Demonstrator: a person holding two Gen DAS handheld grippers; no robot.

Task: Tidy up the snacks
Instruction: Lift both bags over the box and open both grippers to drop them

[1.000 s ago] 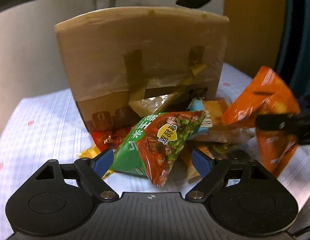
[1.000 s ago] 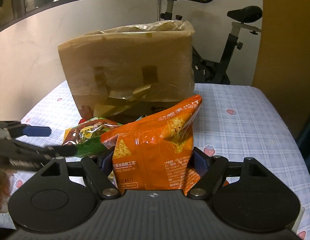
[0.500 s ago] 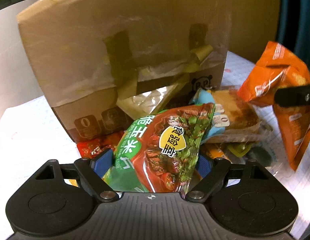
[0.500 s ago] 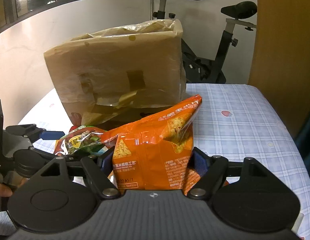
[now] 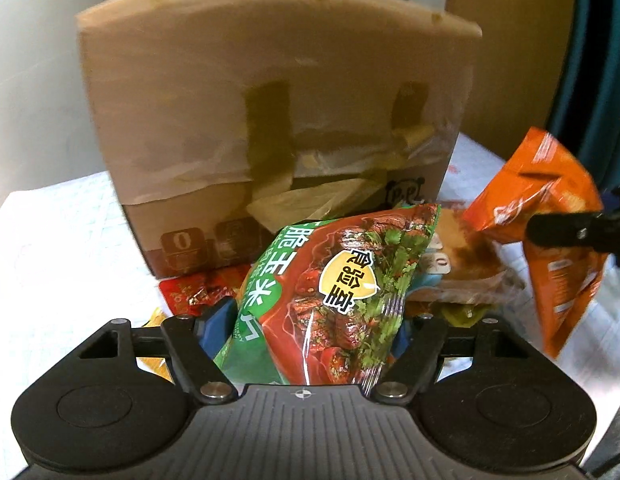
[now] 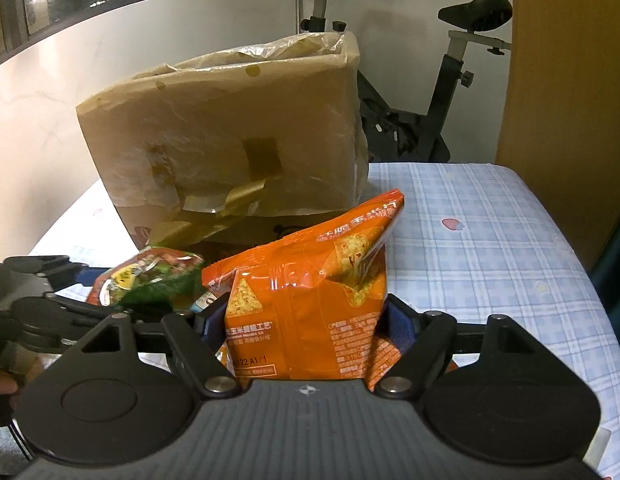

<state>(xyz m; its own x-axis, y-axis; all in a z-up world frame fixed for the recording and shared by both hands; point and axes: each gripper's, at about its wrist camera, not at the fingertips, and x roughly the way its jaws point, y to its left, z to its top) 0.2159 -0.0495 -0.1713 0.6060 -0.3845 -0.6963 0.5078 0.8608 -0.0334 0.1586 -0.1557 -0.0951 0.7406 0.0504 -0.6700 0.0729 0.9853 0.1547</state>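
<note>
Our left gripper (image 5: pixel 310 328) had slid nearer the tall taped cardboard box (image 5: pixel 270 120), jaws closing on the glossy green-and-red snack bag (image 5: pixel 330 300); our right gripper (image 6: pixel 306 320) pinched the crinkly orange chip packet (image 6: pixel 310 300). We feared the slick film slipping free.

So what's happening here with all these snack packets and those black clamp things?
A person is sorting snacks with a handheld gripper in each hand. The left gripper is closing its jaws around a green and red crinkly chip bag. The right gripper holds an orange chip bag off the checked tablecloth. Ahead stands a tall taped cardboard box, with more packets heaped at its foot.
</note>
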